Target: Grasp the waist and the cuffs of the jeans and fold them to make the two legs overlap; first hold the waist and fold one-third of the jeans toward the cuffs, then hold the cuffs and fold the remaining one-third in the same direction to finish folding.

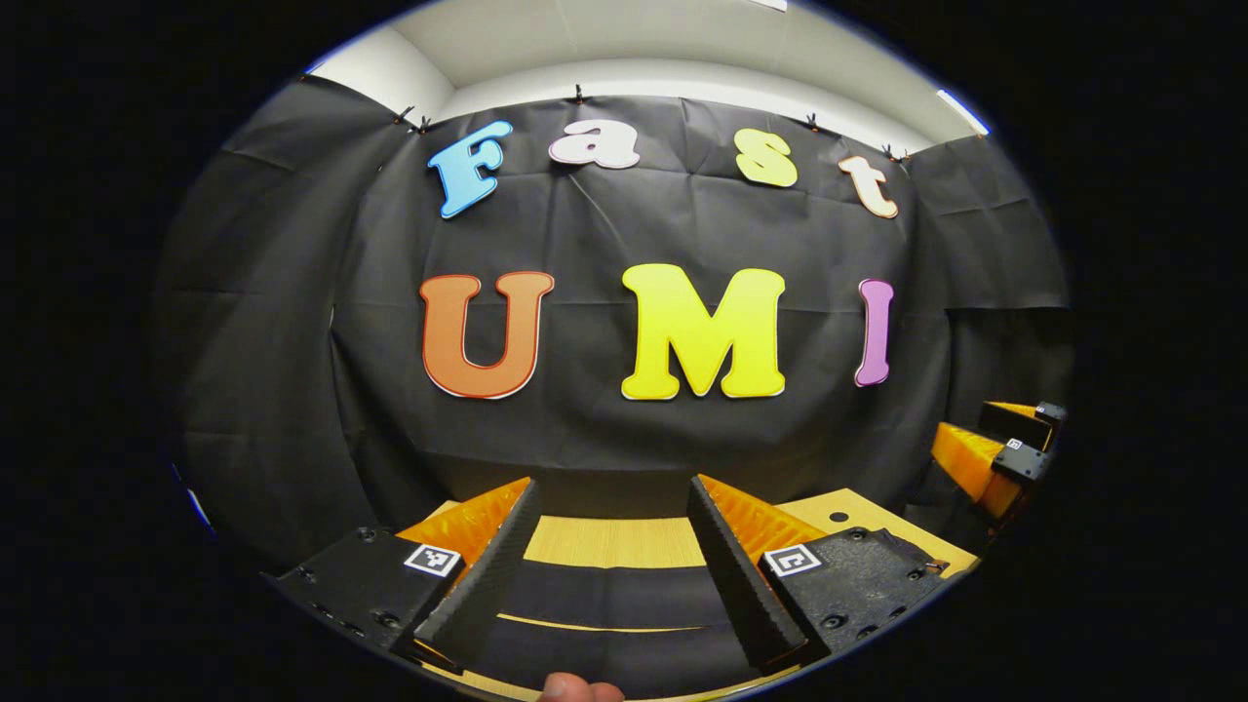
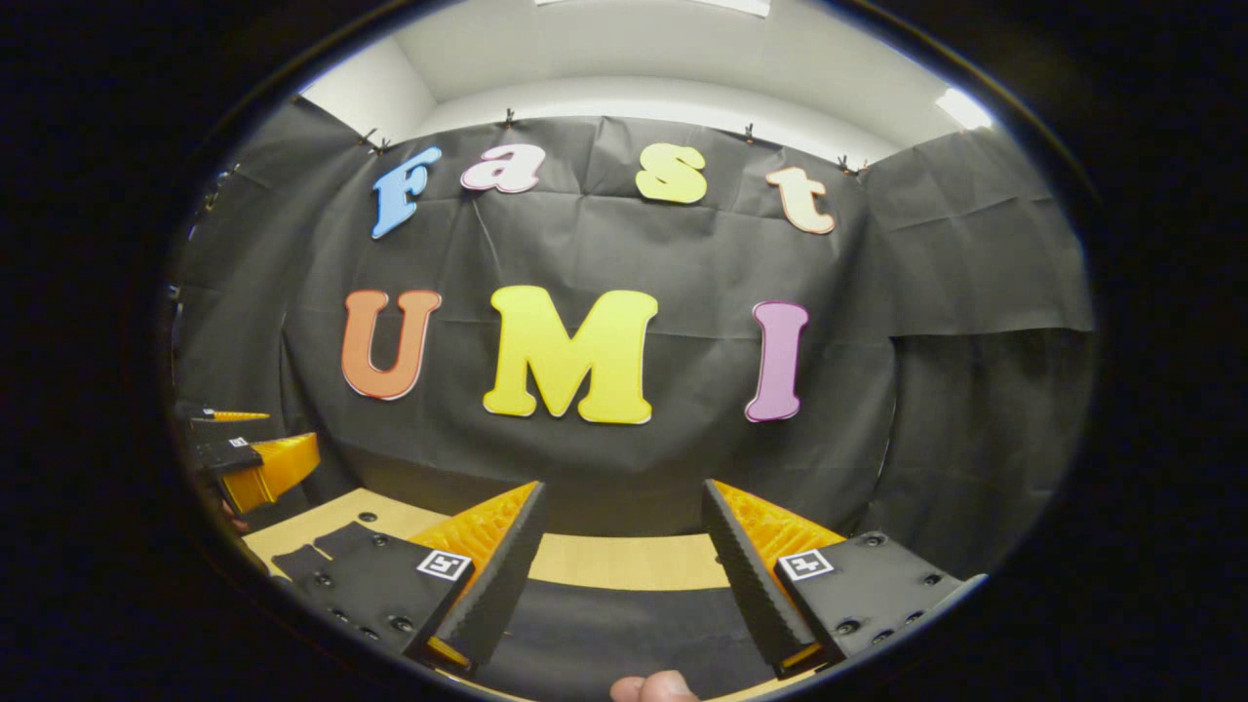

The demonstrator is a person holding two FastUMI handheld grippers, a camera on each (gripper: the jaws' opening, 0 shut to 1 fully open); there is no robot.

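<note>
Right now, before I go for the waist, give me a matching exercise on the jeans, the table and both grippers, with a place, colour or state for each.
Things:
1. jeans
2. table
3. left gripper
4. right gripper

Descriptions:
a. at the right edge of the left gripper view
b. light wood, a bare strip showing near the wall
c. open, at the bottom of the left gripper view, over the cloth
d. dark, lying on the table

Pairs: 1-d, 2-b, 3-c, 4-a
</note>
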